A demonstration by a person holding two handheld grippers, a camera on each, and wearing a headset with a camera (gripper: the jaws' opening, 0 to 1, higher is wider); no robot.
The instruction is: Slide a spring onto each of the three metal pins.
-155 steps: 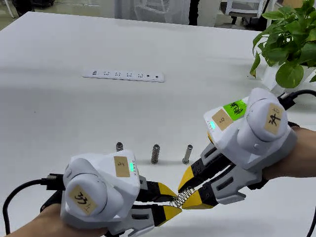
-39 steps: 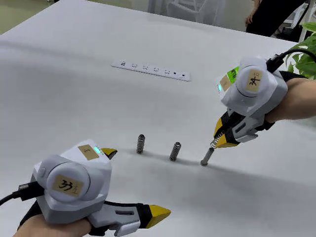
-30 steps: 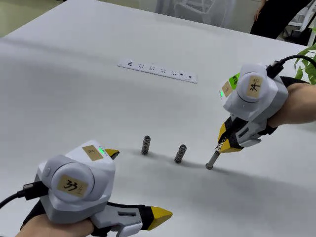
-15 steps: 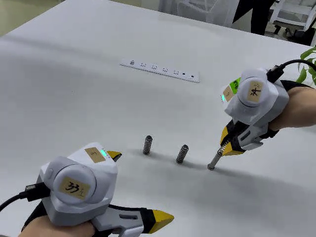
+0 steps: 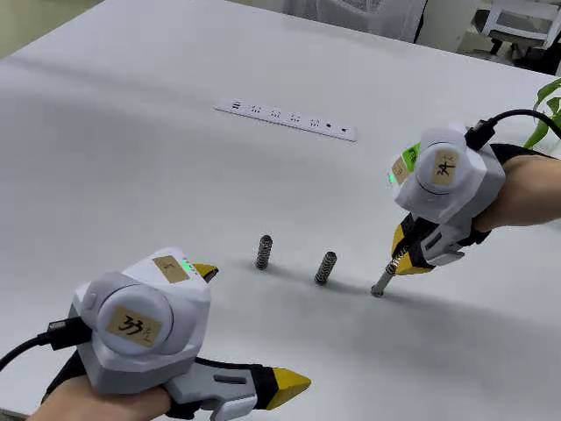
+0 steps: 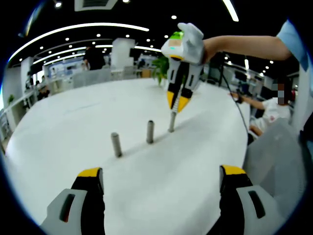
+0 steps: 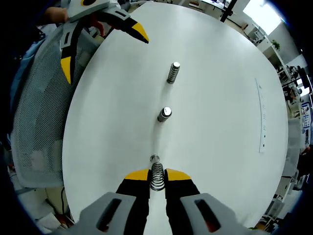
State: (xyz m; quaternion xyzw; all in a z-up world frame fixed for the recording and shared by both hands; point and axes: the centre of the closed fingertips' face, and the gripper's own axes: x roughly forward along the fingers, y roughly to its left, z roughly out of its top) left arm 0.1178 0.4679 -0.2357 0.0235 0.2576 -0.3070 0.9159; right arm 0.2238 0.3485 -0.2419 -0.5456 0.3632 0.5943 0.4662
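Three metal pins stand in a row on the white table (image 5: pixel 131 158). The left pin (image 5: pixel 264 252) and the middle pin (image 5: pixel 325 267) each carry a spring. My right gripper (image 5: pixel 402 260) is shut on a third spring (image 7: pixel 156 172), held just above the bare right pin (image 5: pixel 381 282), whose top (image 7: pixel 154 158) sits right at the spring's lower end. My left gripper (image 5: pixel 248 329) hangs open near the table's front edge with nothing between its jaws. In the left gripper view the pin row (image 6: pixel 150 131) lies ahead, with the right gripper (image 6: pixel 179 102) over the far pin.
A white power strip (image 5: pixel 289 118) lies further back on the table. Plant leaves (image 5: pixel 548 96) reach in at the right edge. A grey mesh chair (image 7: pixel 39 112) stands beside the table, behind the left gripper.
The right gripper carried the spring from beside the left gripper to the right pin and has sunk slightly toward it. The left gripper opened and drew back.
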